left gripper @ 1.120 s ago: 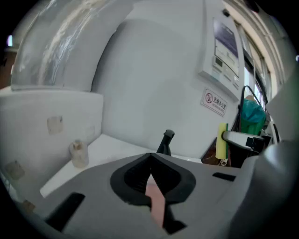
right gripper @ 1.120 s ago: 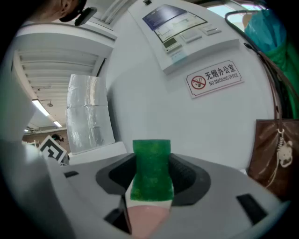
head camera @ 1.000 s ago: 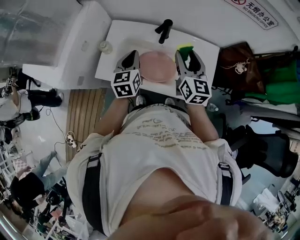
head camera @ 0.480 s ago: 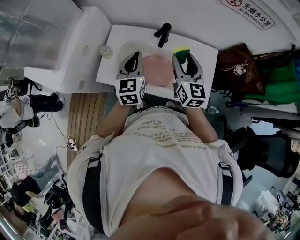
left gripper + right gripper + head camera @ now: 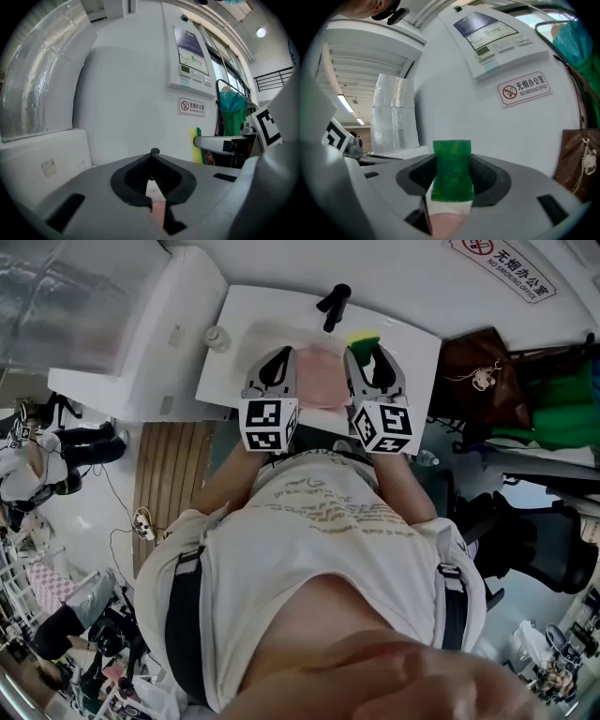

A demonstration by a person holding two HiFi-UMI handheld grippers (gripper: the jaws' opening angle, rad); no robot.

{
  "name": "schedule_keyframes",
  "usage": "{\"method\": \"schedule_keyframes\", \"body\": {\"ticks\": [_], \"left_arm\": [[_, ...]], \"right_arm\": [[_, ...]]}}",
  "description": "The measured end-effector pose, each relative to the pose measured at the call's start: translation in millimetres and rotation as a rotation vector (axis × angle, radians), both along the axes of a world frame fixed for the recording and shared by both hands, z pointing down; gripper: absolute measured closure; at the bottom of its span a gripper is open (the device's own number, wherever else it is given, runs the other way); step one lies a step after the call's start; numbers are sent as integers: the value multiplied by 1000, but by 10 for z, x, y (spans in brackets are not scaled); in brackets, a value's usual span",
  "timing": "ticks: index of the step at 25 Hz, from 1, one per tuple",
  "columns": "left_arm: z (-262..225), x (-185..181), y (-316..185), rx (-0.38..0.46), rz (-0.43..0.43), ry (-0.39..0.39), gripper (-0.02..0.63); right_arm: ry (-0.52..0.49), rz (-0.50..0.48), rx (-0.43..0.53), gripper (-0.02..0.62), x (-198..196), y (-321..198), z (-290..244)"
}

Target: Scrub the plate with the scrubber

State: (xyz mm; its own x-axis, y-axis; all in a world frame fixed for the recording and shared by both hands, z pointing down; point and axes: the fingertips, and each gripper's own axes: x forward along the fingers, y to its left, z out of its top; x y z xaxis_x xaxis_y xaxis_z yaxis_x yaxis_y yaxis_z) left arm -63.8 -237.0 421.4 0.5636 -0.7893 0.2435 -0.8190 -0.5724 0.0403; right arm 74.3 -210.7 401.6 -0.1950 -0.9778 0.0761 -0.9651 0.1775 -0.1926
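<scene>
Surface: white counter (image 5: pixel 248 315), black tap (image 5: pixel 335 304).
Room: white wall (image 5: pixel 122 93), no-smoking sign (image 5: pixel 524 89).
Left gripper (image 5: pixel 279 357): pinches pink plate (image 5: pixel 322 376) by rim.
Right gripper (image 5: pixel 370 352): grips green scrubber (image 5: pixel 451 171).

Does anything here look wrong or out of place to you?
Nothing stands out. The left gripper pinches the pink plate by its edge over the sink; the right gripper holds the green scrubber beside it. No spill or damage shows.

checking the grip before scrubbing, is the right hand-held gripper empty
No, the green scrubber sponge is clamped between its jaws.
</scene>
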Motion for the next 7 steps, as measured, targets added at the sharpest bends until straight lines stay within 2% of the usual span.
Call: {"method": "schedule_keyframes", "body": {"ticks": [7], "left_arm": [[20, -225, -77, -6, -4, 19, 584]], "right_arm": [[10, 18, -2, 373, -171, -9, 20]]}}
